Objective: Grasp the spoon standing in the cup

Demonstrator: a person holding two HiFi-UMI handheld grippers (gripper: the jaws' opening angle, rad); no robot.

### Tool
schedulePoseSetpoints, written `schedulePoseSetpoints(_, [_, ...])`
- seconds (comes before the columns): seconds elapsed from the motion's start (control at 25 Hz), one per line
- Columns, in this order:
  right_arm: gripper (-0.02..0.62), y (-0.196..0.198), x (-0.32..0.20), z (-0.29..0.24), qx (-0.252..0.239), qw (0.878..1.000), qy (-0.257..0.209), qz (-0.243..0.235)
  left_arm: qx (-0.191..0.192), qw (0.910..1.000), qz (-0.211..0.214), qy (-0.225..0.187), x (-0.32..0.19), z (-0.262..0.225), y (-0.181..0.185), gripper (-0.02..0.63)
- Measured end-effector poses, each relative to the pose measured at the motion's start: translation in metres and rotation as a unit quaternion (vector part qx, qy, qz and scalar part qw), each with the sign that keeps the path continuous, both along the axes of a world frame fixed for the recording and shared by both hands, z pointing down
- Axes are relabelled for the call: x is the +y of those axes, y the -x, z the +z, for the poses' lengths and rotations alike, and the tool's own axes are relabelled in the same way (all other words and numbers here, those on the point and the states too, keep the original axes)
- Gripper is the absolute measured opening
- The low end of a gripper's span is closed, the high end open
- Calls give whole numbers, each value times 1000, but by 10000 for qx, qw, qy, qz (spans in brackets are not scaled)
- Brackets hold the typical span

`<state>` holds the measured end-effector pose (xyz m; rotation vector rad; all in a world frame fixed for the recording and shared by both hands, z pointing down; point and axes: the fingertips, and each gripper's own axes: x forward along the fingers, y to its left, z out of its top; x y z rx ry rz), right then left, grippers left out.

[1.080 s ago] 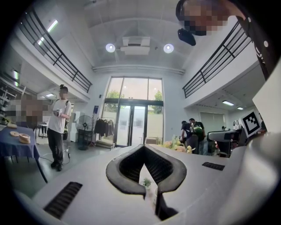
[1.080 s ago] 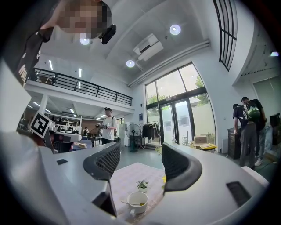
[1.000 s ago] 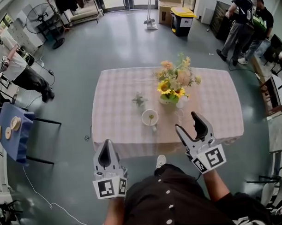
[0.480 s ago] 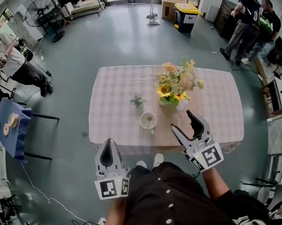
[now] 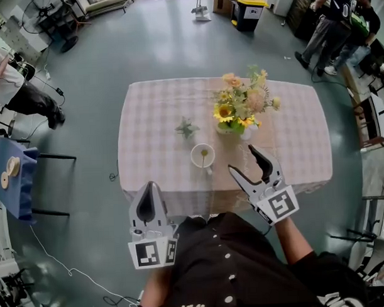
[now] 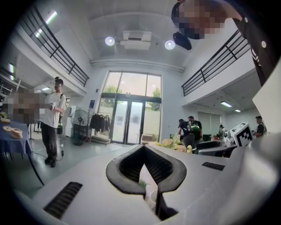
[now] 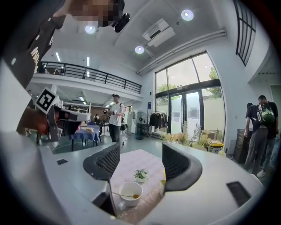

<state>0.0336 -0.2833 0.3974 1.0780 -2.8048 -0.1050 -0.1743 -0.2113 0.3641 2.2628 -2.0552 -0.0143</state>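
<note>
Leaning in cup, spoon beyond hand-held gripper

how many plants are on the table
2: a small green plant left of centre on the table, beyond the cup, and a large flower bouquet to its right. A smaller one could hide behind the bouquet.

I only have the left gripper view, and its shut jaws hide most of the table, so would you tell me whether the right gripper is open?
Observer: Yes, the right gripper is open and holds nothing.
Operator: Where is the cup from it?
Observer: The cup sits ahead of it, apart from the jaws.
Operator: And the spoon?
Observer: The spoon leans in the cup, handle over the left rim in the right gripper view.
</note>
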Motion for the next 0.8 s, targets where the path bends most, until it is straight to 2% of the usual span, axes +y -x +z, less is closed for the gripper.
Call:
schedulePoseSetpoints(0.12, [282,15,2,27,540,9978,-219,-327,57,9999,35,149,-1,8,5,12])
schedulePoseSetpoints(0.24, [281,26,10,71,1258,9902,23,-609,69,9995,47,307,-1,20,6,12])
schedulePoseSetpoints(0.4, [281,43,21,129,2040,9738,215,-978,143,9986,85,493,-2,34,7,12])
schedulePoseSetpoints(0.56, [279,59,28,166,2362,9608,275,-1423,367,9971,28,670,-2,44,14,12])
schedulePoseSetpoints(0.8, [278,78,29,205,2885,9382,-25,-1914,386,9951,-42,909,0,63,21,12])
